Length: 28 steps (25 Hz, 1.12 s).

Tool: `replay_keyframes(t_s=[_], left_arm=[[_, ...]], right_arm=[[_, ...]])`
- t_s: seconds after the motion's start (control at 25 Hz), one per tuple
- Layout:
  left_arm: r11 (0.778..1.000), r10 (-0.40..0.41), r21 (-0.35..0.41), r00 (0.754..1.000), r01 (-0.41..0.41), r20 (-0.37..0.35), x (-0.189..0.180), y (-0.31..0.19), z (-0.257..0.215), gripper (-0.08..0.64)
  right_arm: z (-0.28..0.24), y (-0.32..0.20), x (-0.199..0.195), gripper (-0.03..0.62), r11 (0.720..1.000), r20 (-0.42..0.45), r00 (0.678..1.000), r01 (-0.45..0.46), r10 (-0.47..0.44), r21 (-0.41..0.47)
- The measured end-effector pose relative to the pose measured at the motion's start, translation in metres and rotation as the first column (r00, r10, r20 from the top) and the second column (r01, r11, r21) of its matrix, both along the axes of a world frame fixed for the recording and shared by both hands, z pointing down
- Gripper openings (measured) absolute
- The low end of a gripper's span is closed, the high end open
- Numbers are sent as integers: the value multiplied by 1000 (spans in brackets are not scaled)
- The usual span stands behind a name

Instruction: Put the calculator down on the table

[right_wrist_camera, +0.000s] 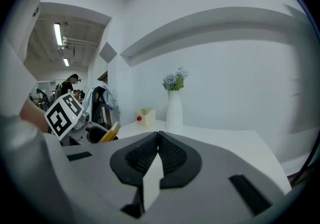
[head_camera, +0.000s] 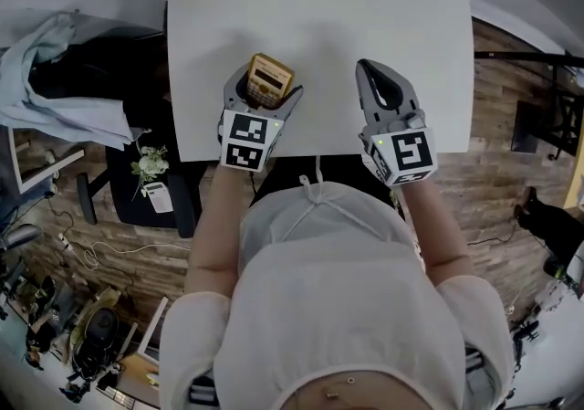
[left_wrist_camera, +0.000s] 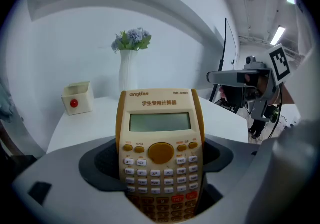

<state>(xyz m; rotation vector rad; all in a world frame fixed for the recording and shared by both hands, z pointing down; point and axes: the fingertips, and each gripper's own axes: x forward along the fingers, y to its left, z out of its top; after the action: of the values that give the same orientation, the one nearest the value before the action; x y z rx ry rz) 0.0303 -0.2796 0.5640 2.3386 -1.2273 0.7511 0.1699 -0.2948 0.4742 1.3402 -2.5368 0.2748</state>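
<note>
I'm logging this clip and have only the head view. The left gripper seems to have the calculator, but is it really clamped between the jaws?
Observer: Yes. The left gripper view shows the calculator standing upright, keys toward the camera, with the left gripper shut on its two long sides.
Operator: Is the right one open or shut?
Observer: In its own view the right gripper has its jaws pressed together, with nothing between them.
Operator: What stands beside the small box with the red button?
Observer: A tall white vase holding bluish flowers stands to the right of it, as the left gripper view shows.
</note>
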Motion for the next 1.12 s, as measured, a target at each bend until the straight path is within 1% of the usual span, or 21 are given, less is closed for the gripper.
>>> replay_keyframes(t_s=[0.2,0.4,0.56,0.68,0.8,0.92,1.12], left_arm=[[997,-17,-76,1000,18,12,17,-20,26,419],[990,1,-142,995,13,97,27,-34,54,419],[973,-16,-224,989,50,150,28,-36,68,419],[965,-6,-258,983,53,183,29,-38,77,419],[964,1,-261,980,51,197,30,-39,81,419],[966,-12,-250,981,61,191,30,-40,81,419],[981,-33,-185,987,62,156,28,-39,79,417]], right_arm=[[16,-26,8,5,999,-10,999,41,-41,-23],[36,-45,17,5,996,-19,997,72,-73,-54],[44,-53,22,5,992,-4,995,99,-100,-81],[46,-60,25,5,992,4,996,94,-94,-86],[47,-61,24,6,989,8,993,114,-114,-91],[46,-61,21,6,986,14,991,135,-134,-93],[45,-61,19,6,987,22,992,127,-125,-99]])
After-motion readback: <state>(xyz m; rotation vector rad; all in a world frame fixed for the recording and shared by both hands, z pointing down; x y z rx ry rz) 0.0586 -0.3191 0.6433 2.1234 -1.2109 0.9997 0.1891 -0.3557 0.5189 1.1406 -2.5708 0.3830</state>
